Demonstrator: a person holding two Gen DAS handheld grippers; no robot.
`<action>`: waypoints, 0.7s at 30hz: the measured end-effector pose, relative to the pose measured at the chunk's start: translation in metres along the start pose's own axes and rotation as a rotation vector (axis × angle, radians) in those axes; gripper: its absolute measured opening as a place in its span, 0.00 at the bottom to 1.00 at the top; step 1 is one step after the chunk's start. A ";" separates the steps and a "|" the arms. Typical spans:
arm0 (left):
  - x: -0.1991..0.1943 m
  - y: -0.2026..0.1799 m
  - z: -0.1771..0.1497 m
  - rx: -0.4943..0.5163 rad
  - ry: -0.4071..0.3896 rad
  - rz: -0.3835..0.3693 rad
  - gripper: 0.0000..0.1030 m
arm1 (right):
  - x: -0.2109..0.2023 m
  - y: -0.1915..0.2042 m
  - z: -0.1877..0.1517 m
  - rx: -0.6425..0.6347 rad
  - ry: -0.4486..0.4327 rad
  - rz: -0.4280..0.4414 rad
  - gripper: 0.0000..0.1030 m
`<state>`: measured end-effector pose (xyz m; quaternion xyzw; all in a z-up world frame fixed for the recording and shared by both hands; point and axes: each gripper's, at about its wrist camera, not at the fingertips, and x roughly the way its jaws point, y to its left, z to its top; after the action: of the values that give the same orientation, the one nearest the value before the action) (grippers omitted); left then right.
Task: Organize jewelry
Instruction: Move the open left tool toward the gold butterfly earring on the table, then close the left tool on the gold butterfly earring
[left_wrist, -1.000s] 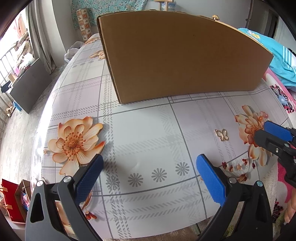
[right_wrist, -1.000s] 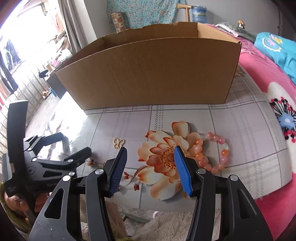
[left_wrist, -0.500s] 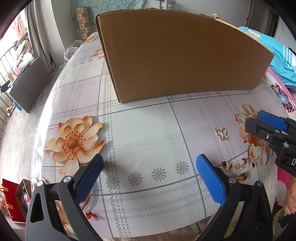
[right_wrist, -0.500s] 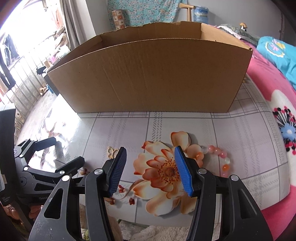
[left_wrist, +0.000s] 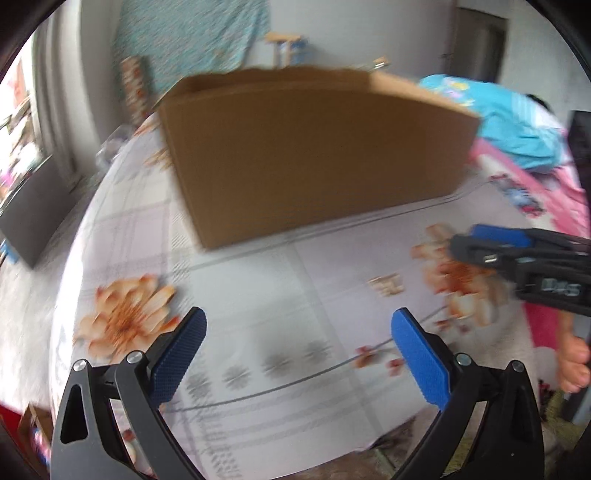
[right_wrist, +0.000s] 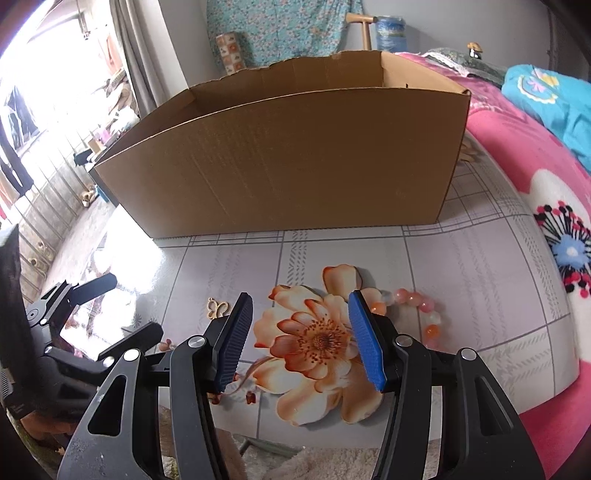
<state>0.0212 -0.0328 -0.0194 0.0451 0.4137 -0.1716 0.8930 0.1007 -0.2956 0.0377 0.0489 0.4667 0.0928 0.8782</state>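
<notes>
Open-topped cardboard box (right_wrist: 280, 162) mid-table, contents hidden; gold butterfly charm (right_wrist: 217, 308) and pink bead bracelet (right_wrist: 417, 306) near front edge; both grippers' jaws apart, empty.

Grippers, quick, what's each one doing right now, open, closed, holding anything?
Left gripper: open, nothing between its pads, above the bare tablecloth.
Right gripper: open, holding nothing, over the printed flower; the bead bracelet lies just beside it.

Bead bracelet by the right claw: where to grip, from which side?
Pinch the bead bracelet across one strand of its exposed arc, descending from above. It lies flat on the tablecloth, so there is no edge to catch from the side. The right claw is open and empty.
</notes>
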 end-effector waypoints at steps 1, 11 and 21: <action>-0.001 -0.005 0.001 0.022 -0.012 -0.020 0.94 | 0.000 -0.002 0.000 0.000 -0.003 0.003 0.50; 0.012 -0.032 0.016 0.135 0.022 -0.197 0.50 | -0.005 -0.013 -0.006 -0.018 -0.034 0.026 0.50; 0.039 -0.046 0.022 0.263 0.075 -0.156 0.34 | 0.000 -0.018 -0.005 -0.017 -0.038 0.057 0.50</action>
<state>0.0449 -0.0910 -0.0314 0.1356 0.4229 -0.2915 0.8473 0.0983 -0.3133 0.0314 0.0565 0.4477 0.1210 0.8841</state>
